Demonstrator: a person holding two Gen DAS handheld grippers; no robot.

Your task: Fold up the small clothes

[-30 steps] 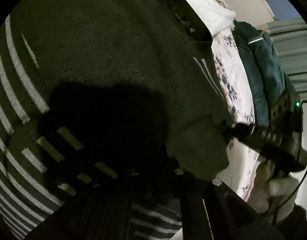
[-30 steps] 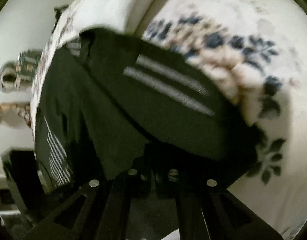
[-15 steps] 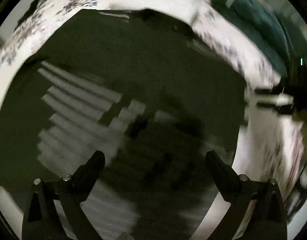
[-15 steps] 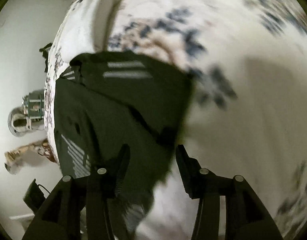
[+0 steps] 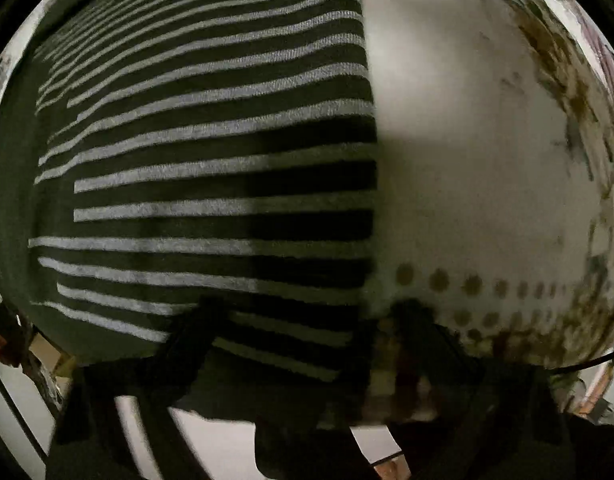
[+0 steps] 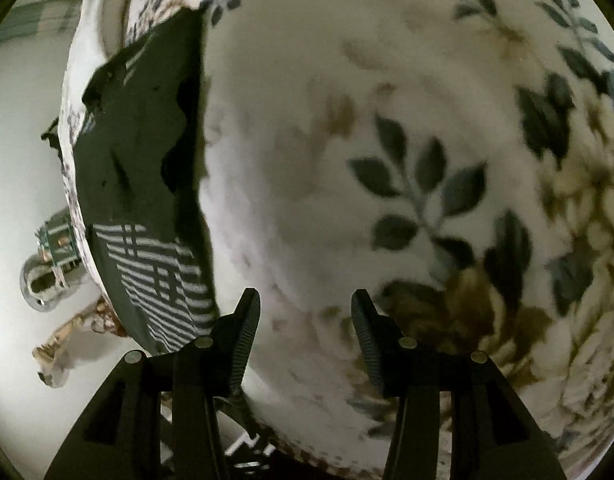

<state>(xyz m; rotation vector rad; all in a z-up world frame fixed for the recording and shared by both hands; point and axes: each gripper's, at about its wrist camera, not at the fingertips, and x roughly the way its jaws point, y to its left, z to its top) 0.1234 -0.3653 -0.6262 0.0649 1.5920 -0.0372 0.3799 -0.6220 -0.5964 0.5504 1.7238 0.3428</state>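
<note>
A bed covered by a white floral blanket (image 6: 387, 140) fills most of both views. On it lies the dark garment with grey stripes (image 5: 203, 152), spread flat, its straight edge running down the middle of the left wrist view. The left hand-held gripper (image 5: 303, 332) points down over that edge; its blurred jaws have just been closing, with nothing pinched between them. The right hand-held gripper (image 6: 305, 336) stands apart and empty above bare blanket, beside the garment.
</note>
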